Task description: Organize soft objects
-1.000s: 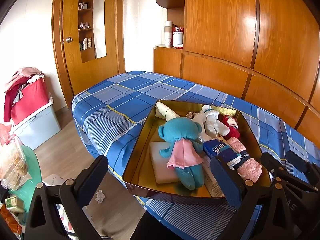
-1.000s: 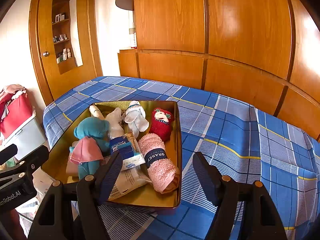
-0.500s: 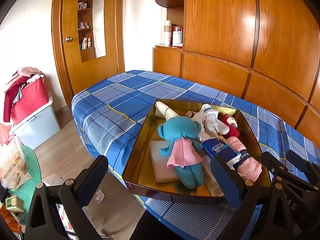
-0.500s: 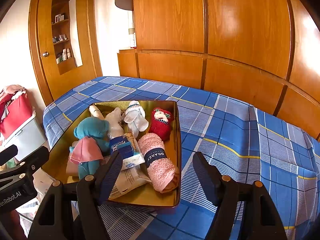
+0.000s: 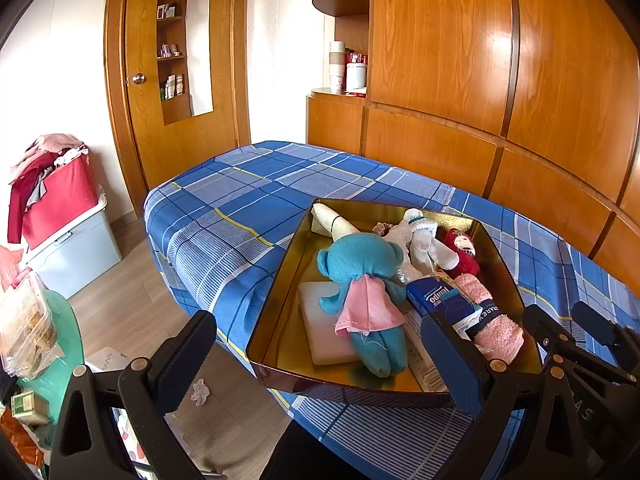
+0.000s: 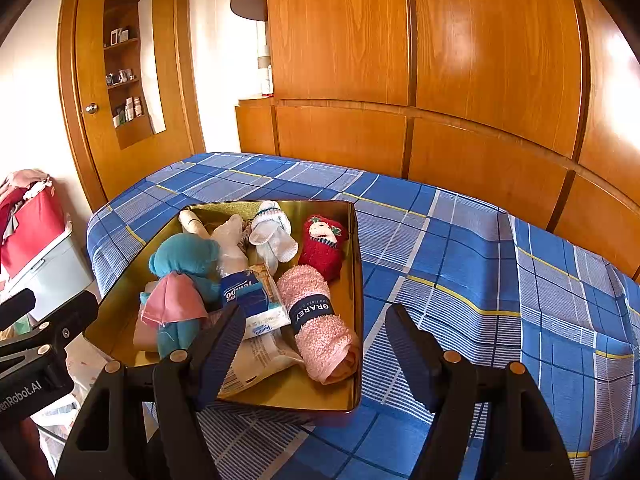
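Soft objects all sit inside the shallow gold-coloured metal tray (image 6: pixel 356 280) on the bed with the blue plaid cover (image 6: pixel 480 264). Contents: teal plush bear with pink cloth cape (image 6: pixel 180 280), lying face down on a pale flat foam pad (image 5: pixel 324 320); rolled pink fluffy towel with a dark paper band (image 6: pixel 320 320) along the tray's right wall; red plush sock with a doll face (image 6: pixel 322 248) and white knitted sock (image 6: pixel 272 236) at the far end; blue tissue packet (image 6: pixel 248 296) on top of a clear plastic wrapper in the middle; cream roll (image 5: pixel 332 222) in the far left corner.

Left hand-held gripper (image 5: pixel 316 356): jaws spread wide, holding nothing, in front of the tray's near edge. Right hand-held gripper (image 6: pixel 316 344): likewise spread and empty, over the tray's near right corner, pink towel between its fingers in view but apart from them.

Step, judged: ambiguous. Fits either items gathered into the tray with both grippers released, or a pile awaiting sorting out. No soft item visible on the bed cover outside the tray. Any next grasp would need a light, centred pinch; plush compresses.
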Demonstrator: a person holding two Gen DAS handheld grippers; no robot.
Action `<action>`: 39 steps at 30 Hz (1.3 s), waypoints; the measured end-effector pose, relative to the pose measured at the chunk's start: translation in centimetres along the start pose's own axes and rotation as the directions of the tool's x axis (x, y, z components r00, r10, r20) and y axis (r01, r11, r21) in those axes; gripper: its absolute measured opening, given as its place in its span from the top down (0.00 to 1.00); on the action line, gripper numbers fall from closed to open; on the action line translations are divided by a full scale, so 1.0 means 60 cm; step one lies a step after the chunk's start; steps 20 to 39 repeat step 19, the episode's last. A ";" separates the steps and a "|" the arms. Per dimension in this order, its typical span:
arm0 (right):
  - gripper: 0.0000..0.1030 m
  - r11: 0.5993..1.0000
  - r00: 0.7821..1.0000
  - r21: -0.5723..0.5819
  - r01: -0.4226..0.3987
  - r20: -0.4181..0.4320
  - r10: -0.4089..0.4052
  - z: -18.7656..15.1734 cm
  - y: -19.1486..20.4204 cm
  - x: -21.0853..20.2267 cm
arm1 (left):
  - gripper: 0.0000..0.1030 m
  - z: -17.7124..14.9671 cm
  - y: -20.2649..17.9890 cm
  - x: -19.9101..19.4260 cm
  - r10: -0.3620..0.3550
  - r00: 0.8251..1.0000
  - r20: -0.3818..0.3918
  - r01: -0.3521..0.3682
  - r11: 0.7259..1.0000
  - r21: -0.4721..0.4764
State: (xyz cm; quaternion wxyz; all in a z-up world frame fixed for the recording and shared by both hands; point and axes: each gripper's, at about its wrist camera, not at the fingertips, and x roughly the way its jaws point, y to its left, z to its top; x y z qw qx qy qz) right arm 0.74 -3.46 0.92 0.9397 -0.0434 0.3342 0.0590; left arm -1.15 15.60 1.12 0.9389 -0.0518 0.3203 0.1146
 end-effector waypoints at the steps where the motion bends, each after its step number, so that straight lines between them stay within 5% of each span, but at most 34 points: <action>1: 0.28 1.000 1.000 0.000 0.001 0.000 -0.001 0.000 0.000 0.000 | 0.00 0.000 0.000 0.000 0.000 1.000 -0.001 0.000 1.000 -0.001; 10: 0.28 1.000 1.000 -0.001 0.009 -0.011 -0.009 -0.005 0.001 0.007 | 0.01 -0.003 -0.003 0.010 -0.041 0.999 -0.034 0.041 0.999 -0.004; 13: 0.28 1.000 1.000 0.000 0.014 -0.017 -0.014 -0.006 0.000 0.011 | 0.05 -0.006 -0.006 0.000 -0.068 0.998 0.013 0.068 0.998 0.010; 39: 0.28 1.000 1.000 0.007 0.015 -0.017 -0.015 -0.005 -0.005 0.011 | 0.00 0.002 -0.003 -0.008 -0.043 0.998 0.043 0.043 0.999 0.006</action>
